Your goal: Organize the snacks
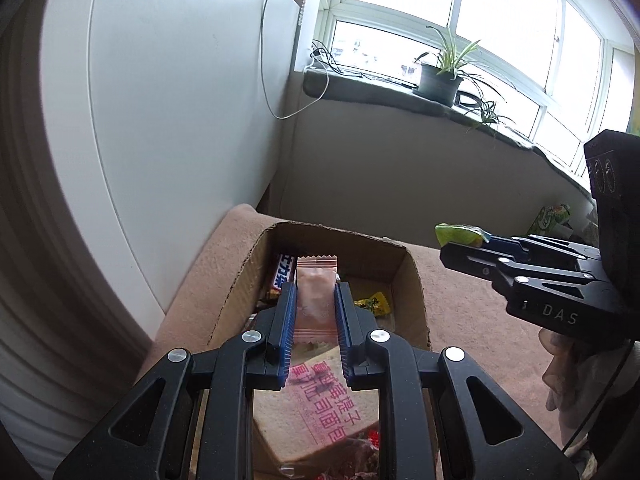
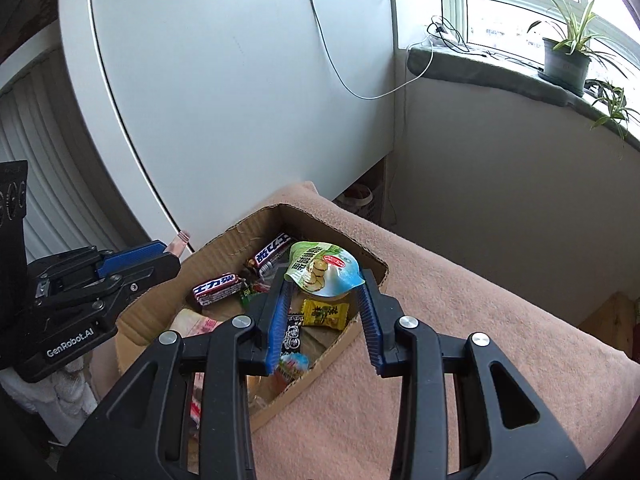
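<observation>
The left tongs point(image 1: 315, 300) are clamped on a small pink packet point(image 1: 316, 296), which stands upright between the blue pads above the open cardboard box point(image 1: 412, 280). The right tongs point(image 2: 326, 300) are clamped on a green and white snack pouch point(image 2: 324, 270), held over the far part of the same box. The box sits on a surface draped with a peach-coloured blanket point(image 2: 460, 320); what lies under the blanket I cannot tell. Inside the box lie two dark chocolate bars point(image 2: 218, 289), one near the left wall and another toward the far corner, a small yellow packet point(image 2: 325, 313) on the bottom, a black and white packet just beside it, and a larger pink-printed bread packet point(image 1: 328, 400) at the near end. In the left wrist view the right tongs come in from the right edge with the green pouch at their tip, beside the box rather than above its middle. A potted plant point(image 1: 438, 76) stands on the windowsill point(image 1: 360, 92) behind, and a white cable hangs down along the white panel point(image 2: 240, 80).
</observation>
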`<state>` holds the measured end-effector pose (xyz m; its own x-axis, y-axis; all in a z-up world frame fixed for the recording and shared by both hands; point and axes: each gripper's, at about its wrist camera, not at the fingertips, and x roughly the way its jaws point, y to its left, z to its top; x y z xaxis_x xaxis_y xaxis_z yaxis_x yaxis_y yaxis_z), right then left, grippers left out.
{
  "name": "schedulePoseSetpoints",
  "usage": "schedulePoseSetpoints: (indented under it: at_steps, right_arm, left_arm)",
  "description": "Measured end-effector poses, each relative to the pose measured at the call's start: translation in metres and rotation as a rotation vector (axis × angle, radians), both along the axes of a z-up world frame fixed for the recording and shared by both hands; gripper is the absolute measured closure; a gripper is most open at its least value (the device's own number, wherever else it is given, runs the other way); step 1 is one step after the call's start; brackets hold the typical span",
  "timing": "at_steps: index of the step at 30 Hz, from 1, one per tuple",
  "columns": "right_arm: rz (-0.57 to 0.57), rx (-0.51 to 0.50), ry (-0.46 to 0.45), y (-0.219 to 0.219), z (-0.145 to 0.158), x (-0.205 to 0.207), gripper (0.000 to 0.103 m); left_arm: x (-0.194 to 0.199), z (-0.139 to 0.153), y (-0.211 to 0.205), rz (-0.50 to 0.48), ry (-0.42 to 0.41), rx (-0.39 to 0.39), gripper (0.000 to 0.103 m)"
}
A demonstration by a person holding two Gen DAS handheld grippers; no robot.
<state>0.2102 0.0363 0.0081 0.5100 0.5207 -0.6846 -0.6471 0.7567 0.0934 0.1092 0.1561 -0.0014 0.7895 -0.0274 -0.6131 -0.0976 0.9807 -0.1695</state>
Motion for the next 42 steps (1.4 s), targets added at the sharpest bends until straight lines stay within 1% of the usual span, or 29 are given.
schedulePoseSetpoints:
  at_steps: [7, 10, 13, 20, 22, 23, 24, 25, 26, 31, 34, 35, 37, 39, 42]
  right_arm:
    - [-0.008, -0.043, 0.069, 0.022, -0.034, 0.032, 0.068]
    - [-0.012, -0.06, 0.086, 0.027, -0.045, 0.038, 0.066]
    - [-0.009, -0.071, 0.093, 0.029, -0.05, 0.041, 0.062]
    - [-0.003, -0.087, 0.086, 0.033, -0.052, 0.046, 0.061]
    - [-0.009, -0.097, 0.071, 0.035, -0.052, 0.045, 0.047]
    - [-0.013, -0.096, 0.059, 0.034, -0.05, 0.044, 0.044]
    - [-0.016, -0.094, 0.05, 0.033, -0.048, 0.043, 0.04]
    - [-0.02, -0.095, 0.042, 0.031, -0.046, 0.042, 0.036]
    - [-0.026, -0.096, 0.034, 0.03, -0.044, 0.041, 0.035]
    - [-0.034, -0.118, 0.032, 0.026, -0.04, 0.037, 0.035]
    - [-0.038, -0.106, 0.036, 0.021, -0.037, 0.032, 0.034]
    - [-0.039, -0.103, 0.036, 0.019, -0.035, 0.03, 0.032]
    - [-0.042, -0.092, 0.019, 0.015, -0.031, 0.022, 0.016]
    - [-0.042, -0.081, -0.001, 0.011, -0.025, 0.013, 0.012]
    - [-0.048, -0.066, -0.005, 0.005, -0.019, 0.001, 0.012]
  left_arm:
    - [0.021, -0.011, 0.001, -0.005, 0.039, 0.002, 0.085]
    - [0.027, -0.02, 0.0, -0.008, 0.068, 0.013, 0.085]
    - [0.031, -0.028, 0.002, -0.002, 0.087, 0.017, 0.085]
    - [0.031, -0.03, 0.006, 0.008, 0.1, 0.01, 0.084]
    - [0.031, -0.029, 0.005, 0.007, 0.099, 0.013, 0.083]
    - [0.032, -0.029, 0.005, 0.008, 0.103, 0.017, 0.076]
    - [0.034, -0.028, 0.005, 0.013, 0.104, 0.024, 0.065]
    - [0.033, -0.027, 0.006, 0.022, 0.103, 0.03, 0.059]
    - [0.032, -0.027, 0.007, 0.028, 0.1, 0.031, 0.054]
    - [0.026, -0.021, 0.009, 0.041, 0.087, 0.039, 0.054]
    - [0.021, -0.018, 0.008, 0.042, 0.079, 0.051, 0.054]
    - [0.019, -0.017, 0.008, 0.045, 0.075, 0.055, 0.054]
    - [0.012, -0.014, 0.008, 0.05, 0.066, 0.056, 0.054]
    - [0.007, -0.012, 0.008, 0.061, 0.056, 0.054, 0.053]
    - [-0.004, -0.009, 0.009, 0.078, 0.04, 0.048, 0.05]
